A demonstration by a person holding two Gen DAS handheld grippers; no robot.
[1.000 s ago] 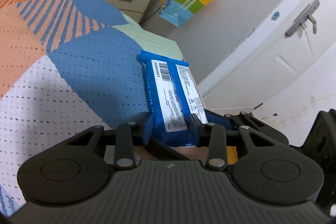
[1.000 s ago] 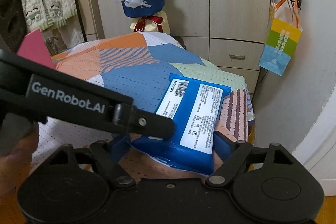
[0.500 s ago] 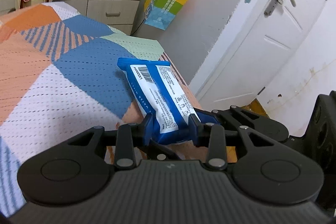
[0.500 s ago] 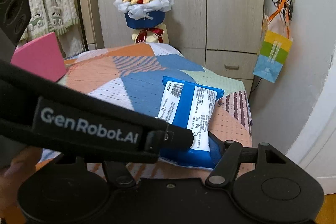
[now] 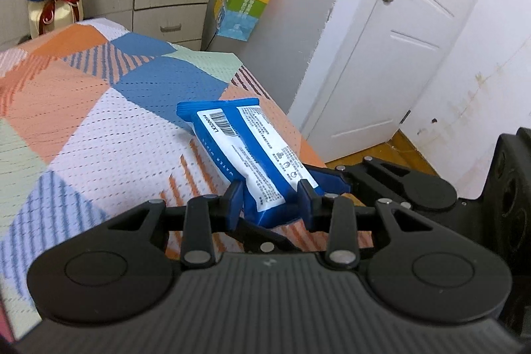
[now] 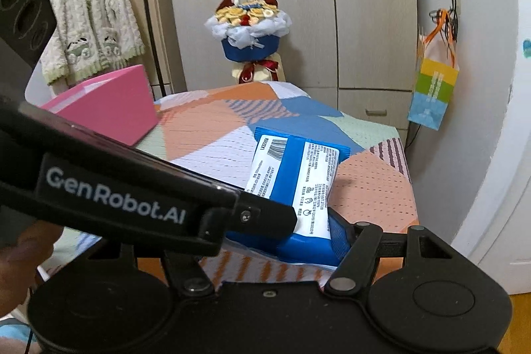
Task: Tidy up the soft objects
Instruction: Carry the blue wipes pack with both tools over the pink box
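Observation:
A blue pack of wet wipes point(image 5: 245, 148) with white labels is lifted above the patterned bed cover point(image 5: 83, 121). My left gripper point(image 5: 270, 204) is shut on the pack's near end. My right gripper point(image 6: 282, 241) is shut on the same pack point(image 6: 298, 178) from the other side; its left finger is hidden behind the left gripper's black body point(image 6: 132, 204). Its right blue finger point(image 6: 337, 233) presses the pack's edge. A pink box point(image 6: 109, 105) stands open on the bed at the far left.
A flower bouquet point(image 6: 249, 32) stands by the wardrobe beyond the bed. A colourful paper bag point(image 6: 431, 88) hangs on the wall at right. A white door point(image 5: 398, 55) is to the right of the bed. A knitted cardigan point(image 6: 89, 22) hangs at the left.
Both grippers have lifted the pack off the bed and drawn it back. The views now look higher, with the pink box and the door in sight.

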